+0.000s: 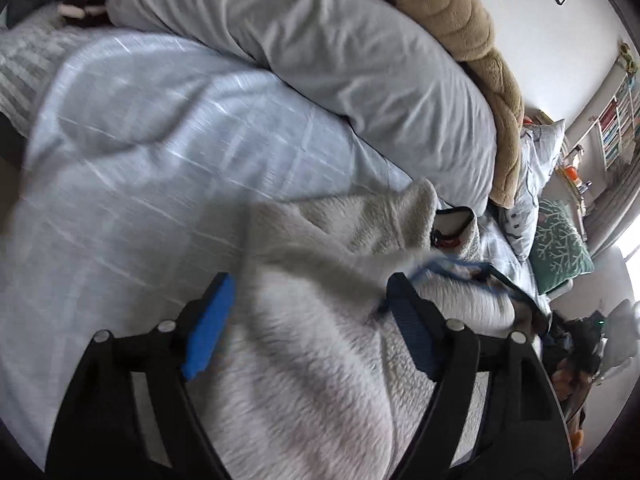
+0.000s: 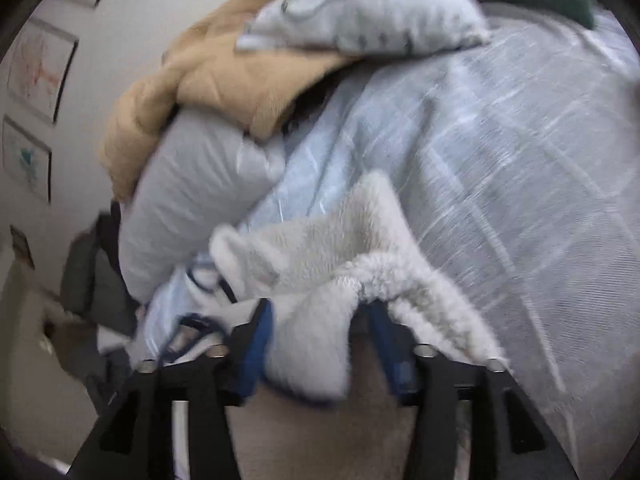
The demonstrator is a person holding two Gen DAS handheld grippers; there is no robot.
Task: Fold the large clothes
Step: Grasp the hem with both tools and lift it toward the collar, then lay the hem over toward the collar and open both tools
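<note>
A white fleece garment (image 1: 320, 360) lies crumpled on the pale blue bedspread (image 1: 160, 160); its dark-trimmed collar (image 1: 452, 224) shows at the right. My left gripper (image 1: 310, 284) hovers just over the fleece, open wide, blue pads clear of the cloth. In the right wrist view the same fleece (image 2: 320, 240) is bunched, and a loose fold hangs between the fingers of my right gripper (image 2: 318, 306). Its blue pads stand apart and do not pinch the fold; part of the cloth drapes over the right finger. The picture is blurred.
A grey pillow (image 1: 340, 60) and a tan plush blanket (image 1: 460, 20) are piled along the bed's far side. A patterned cushion (image 2: 360, 12) and a green cushion (image 1: 560, 244) sit beyond. Framed pictures hang on the wall (image 2: 40, 72). Dark clutter lies past the bed edge (image 2: 92, 280).
</note>
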